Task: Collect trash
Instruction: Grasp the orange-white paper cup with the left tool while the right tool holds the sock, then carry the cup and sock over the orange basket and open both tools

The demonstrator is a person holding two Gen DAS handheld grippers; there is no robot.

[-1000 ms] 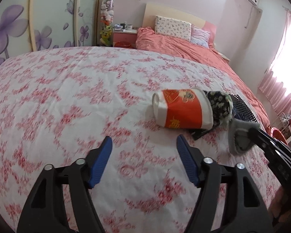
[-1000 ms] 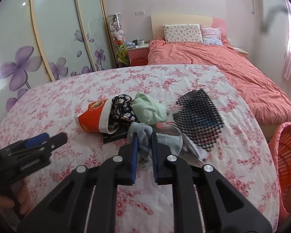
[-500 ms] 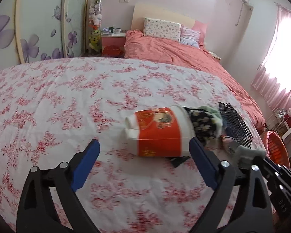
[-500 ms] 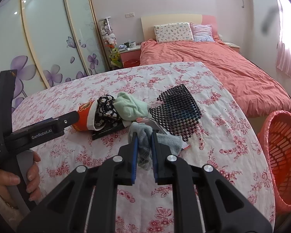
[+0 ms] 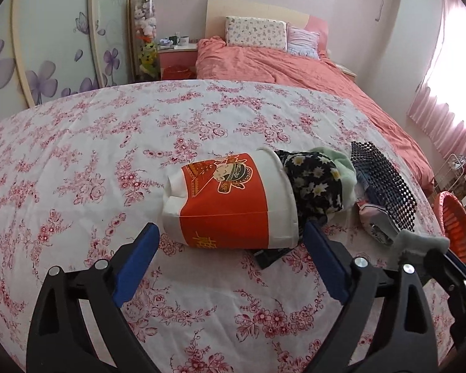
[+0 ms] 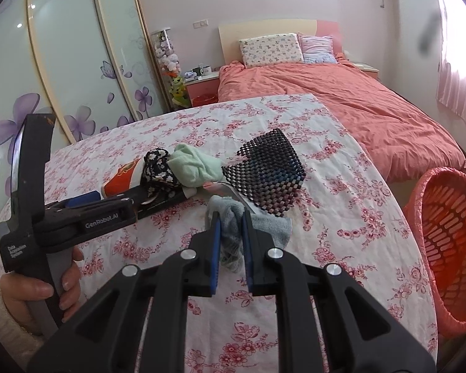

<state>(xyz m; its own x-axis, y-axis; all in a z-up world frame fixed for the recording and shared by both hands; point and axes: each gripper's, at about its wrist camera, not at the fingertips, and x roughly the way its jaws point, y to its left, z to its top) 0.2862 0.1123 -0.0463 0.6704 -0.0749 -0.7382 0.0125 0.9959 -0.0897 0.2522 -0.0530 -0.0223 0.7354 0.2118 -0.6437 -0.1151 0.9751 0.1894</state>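
1. A red-and-white paper cup (image 5: 230, 200) lay on its side at the centre of the left wrist frame, on a floral tablecloth (image 5: 108, 143), its mouth turned to the right.
2. A black daisy-print cloth (image 5: 313, 183) and a pale green cloth (image 5: 344, 168) bulged from the cup's mouth.
3. The left gripper (image 5: 230, 261) stood wide apart just below the cup, one blue pad near each end of it, neither touching it.
4. The right gripper (image 6: 230, 242), low at the centre of its own frame, was clamped on a grey sock (image 6: 231, 236).
5. A black mesh mat (image 6: 267, 171) lay right of the cloths, over a small patterned pouch (image 5: 372, 220).
6. An orange laundry basket (image 6: 450, 242) stood at the right edge, beside the table.
7. A hand (image 6: 43, 292) gripped the left tool's handle at lower left.
8. A pink bed (image 6: 341, 108) filled the upper right.
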